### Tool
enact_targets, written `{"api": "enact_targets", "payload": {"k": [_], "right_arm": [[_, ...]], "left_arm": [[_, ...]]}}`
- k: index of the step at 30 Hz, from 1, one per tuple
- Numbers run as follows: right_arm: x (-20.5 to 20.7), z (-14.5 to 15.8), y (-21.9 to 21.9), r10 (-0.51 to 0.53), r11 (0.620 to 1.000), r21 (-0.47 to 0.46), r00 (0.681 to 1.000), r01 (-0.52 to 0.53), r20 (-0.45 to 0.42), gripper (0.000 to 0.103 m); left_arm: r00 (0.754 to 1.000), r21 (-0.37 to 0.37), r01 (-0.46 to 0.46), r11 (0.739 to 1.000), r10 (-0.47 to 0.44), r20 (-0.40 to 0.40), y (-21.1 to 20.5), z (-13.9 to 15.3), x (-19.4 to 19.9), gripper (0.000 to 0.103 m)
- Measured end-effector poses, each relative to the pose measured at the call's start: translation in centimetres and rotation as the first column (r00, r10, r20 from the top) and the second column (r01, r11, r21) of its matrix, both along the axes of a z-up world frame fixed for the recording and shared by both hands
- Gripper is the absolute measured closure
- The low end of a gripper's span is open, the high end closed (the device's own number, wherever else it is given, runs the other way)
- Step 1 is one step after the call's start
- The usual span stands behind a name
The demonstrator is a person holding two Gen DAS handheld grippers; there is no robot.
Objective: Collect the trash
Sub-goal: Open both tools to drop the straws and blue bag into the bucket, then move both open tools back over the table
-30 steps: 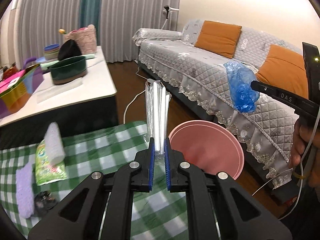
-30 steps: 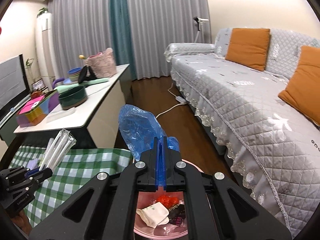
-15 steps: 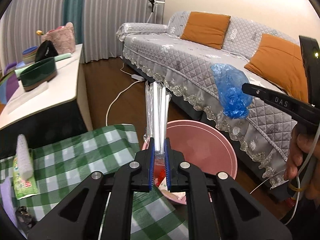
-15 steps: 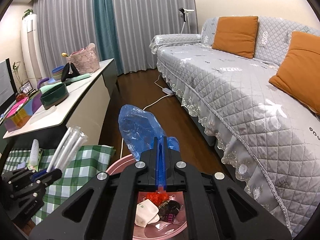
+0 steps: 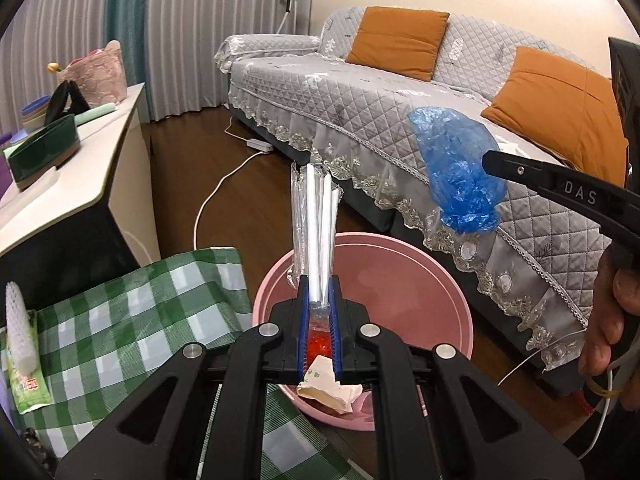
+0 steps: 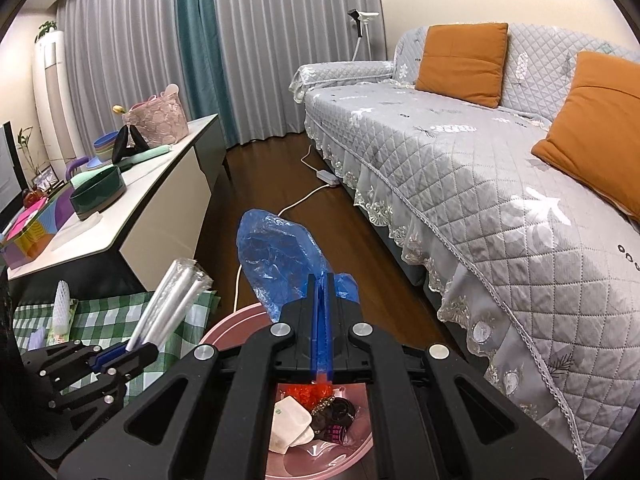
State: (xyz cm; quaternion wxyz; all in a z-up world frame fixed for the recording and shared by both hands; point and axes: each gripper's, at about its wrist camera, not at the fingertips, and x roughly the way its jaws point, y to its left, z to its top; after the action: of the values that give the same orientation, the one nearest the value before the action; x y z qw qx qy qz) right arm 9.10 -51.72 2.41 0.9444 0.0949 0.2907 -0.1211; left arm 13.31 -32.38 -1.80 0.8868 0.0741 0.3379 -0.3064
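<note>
Over the last second both hands have carried their loads from beside the pink basin to above it. The left gripper, jaws nearly closed, pinches a clear sleeve of white straws that stands up ahead of the jaws; the basin's inside now lies directly below them. The right gripper, jaws pressed almost together, clamps a crumpled blue plastic bag bulging ahead and left of the jaws, over the basin's near part. Both pieces look ready to drop. The checked tablecloth's edge sits just left of the basin rim, the sofa skirt close on the right; open floor ahead.
</note>
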Motion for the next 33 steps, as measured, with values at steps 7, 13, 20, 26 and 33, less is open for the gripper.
{"api": "enact_targets", "payload": {"k": [7, 13, 20, 26, 33], "right_arm": [[0.1, -0.7, -0.6, -0.034, 0.999, 0.011, 0.999, 0.035, -0.029, 0.053], [0.2, -0.5, -0.5, -0.042, 0.999, 0.02, 0.999, 0.043, -0.019, 0.045], [0.2, 0.2, 0.8, -0.012, 0.999, 0.03, 1.0, 0.012, -0.007, 0.041], [-0.1, 1.4, 2.8, 0.024, 0.999, 0.034, 0.999, -0.024, 0.021, 0.041], [-1.1, 3.3, 6.4, 0.097, 0.995, 0.008, 0.991, -0.098, 0.087, 0.041]], "left_arm": [[0.999, 0.025, 0.001, 1.0, 0.0, -0.033, -0.3, -0.6, 0.5, 0.065], [0.999, 0.024, -0.021, 0.999, 0.022, -0.031, 1.2, -0.4, 0.0, 0.065], [0.999, 0.028, -0.037, 0.999, 0.038, -0.019, 3.5, 0.6, -1.4, 0.065], [0.998, 0.018, -0.065, 0.998, 0.065, 0.008, 7.0, 2.2, -3.4, 0.065], [0.992, 0.006, -0.113, 0.994, 0.112, 0.064, 11.4, 4.5, -5.3, 0.066]]}}
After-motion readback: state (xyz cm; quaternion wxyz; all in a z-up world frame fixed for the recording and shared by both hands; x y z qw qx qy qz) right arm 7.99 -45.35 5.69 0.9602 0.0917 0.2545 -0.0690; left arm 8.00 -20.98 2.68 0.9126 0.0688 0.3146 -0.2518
